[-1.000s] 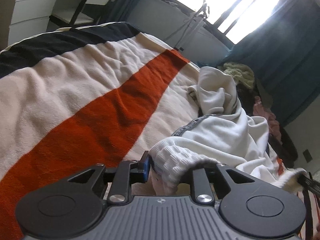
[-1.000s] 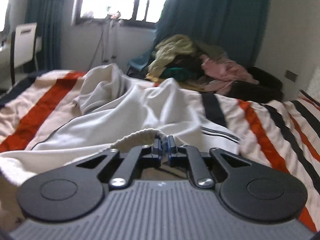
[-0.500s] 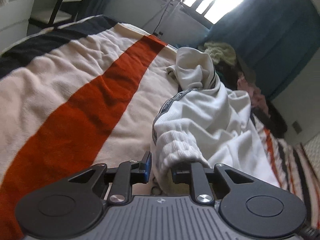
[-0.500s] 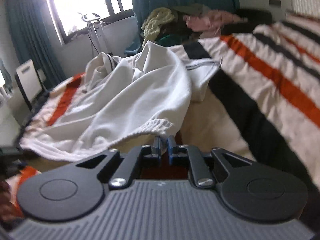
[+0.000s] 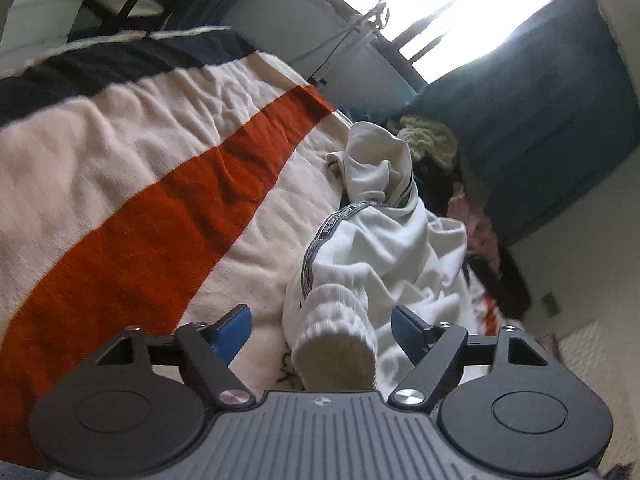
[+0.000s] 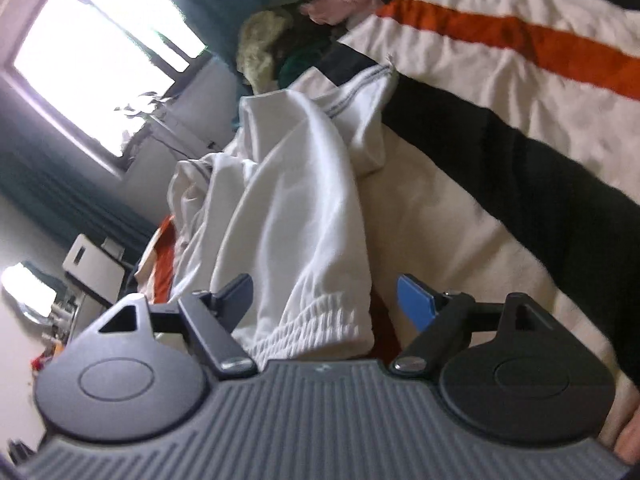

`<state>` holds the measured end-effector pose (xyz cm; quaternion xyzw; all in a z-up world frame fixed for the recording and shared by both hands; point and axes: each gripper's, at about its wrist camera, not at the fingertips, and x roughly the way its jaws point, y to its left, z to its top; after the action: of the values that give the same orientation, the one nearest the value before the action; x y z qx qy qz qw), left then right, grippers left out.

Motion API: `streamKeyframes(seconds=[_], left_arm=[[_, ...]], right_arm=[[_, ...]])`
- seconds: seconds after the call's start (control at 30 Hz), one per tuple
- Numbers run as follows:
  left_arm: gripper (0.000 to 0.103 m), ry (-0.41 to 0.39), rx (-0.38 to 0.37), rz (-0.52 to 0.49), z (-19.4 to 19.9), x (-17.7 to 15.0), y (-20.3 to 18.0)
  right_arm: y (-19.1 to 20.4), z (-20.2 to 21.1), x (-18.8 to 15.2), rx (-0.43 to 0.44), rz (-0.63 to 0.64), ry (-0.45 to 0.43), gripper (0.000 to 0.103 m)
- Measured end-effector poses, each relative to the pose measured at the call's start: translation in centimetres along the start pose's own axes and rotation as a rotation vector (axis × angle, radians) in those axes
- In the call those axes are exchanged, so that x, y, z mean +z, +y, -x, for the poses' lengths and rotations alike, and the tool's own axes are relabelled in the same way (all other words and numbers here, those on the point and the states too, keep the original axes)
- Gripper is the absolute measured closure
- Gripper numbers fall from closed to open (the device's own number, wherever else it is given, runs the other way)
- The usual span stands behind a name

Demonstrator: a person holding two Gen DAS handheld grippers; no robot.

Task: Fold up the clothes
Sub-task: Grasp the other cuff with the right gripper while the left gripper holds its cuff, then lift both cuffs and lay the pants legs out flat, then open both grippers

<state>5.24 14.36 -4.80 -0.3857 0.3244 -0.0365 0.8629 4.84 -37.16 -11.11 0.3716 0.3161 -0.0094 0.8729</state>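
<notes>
A white sweatshirt [image 5: 384, 240] with a grey patterned stripe lies crumpled on the striped blanket [image 5: 160, 184]. Its ribbed cuff [image 5: 340, 344] sits between the spread fingers of my left gripper [image 5: 322, 326], which is open and does not pinch it. In the right wrist view the same white sweatshirt [image 6: 288, 208] runs away from me, and its ribbed hem [image 6: 320, 328] lies between the fingers of my right gripper [image 6: 326, 296], also open. The blue pads [image 6: 416, 304] stand clear of the cloth.
The blanket [image 6: 500, 152] has orange, black and cream stripes. A pile of other clothes [image 5: 432, 144] lies at the far end near dark teal curtains [image 5: 540, 128] and a bright window [image 6: 88, 56]. A white unit [image 6: 92, 268] stands beside the bed.
Both grippers have opened and let go of the sweatshirt's cuff and hem, which now rest on the blanket. Both views have tilted, the right one strongly.
</notes>
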Motion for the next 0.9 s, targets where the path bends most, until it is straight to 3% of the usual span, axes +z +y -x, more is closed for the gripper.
streamKeyframes(seconds=[0.13, 0.23, 0.3, 0.4, 0.43, 0.47, 0.57, 0.63, 0.73, 0.9], left_arm=[[0.025, 0.055, -0.019, 0.106, -3.3, 0.5, 1.1], [0.03, 0.09, 0.006, 0.099, -5.9, 0.6, 0.9], [0.033, 0.111, -0.002, 0.097, -7.1, 0.5, 0.8], [0.052, 0.136, -0.002, 0.084, -8.4, 0.4, 0.9], [0.061, 0.132, 0.011, 0.079, -8.5, 0.3, 0.9], [0.066, 0.128, 0.024, 0.075, -8.6, 0.3, 0.9], [0.084, 0.11, 0.053, 0.066, -8.6, 0.3, 1.0], [0.086, 0.084, 0.054, 0.072, -8.1, 0.8, 0.8], [0.087, 0.03, 0.061, 0.061, -7.1, 2.4, -0.1], [0.087, -0.07, 0.097, 0.043, -5.6, 10.3, -2.6]], right_arm=[[-0.1, -3.2, 1.8, -0.039, -0.023, 0.05, 0.021], [-0.9, -6.2, 2.0, -0.09, -0.012, 0.093, 0.021], [-2.3, -8.1, 1.6, -0.054, -0.087, 0.164, 0.024], [-2.7, -8.4, 1.1, 0.007, -0.114, 0.162, 0.037], [-2.7, -8.4, 0.9, 0.048, -0.125, 0.166, 0.055], [-2.7, -8.3, 0.7, 0.088, -0.135, 0.169, 0.062], [-2.1, -7.8, -0.6, 0.087, -0.102, 0.176, 0.07], [-1.7, -7.3, -1.4, 0.077, -0.068, 0.182, 0.076], [-0.3, -5.6, -3.0, 0.139, -0.097, 0.186, 0.083], [7.0, -3.8, -7.2, 0.228, 0.0, 0.229, 0.083]])
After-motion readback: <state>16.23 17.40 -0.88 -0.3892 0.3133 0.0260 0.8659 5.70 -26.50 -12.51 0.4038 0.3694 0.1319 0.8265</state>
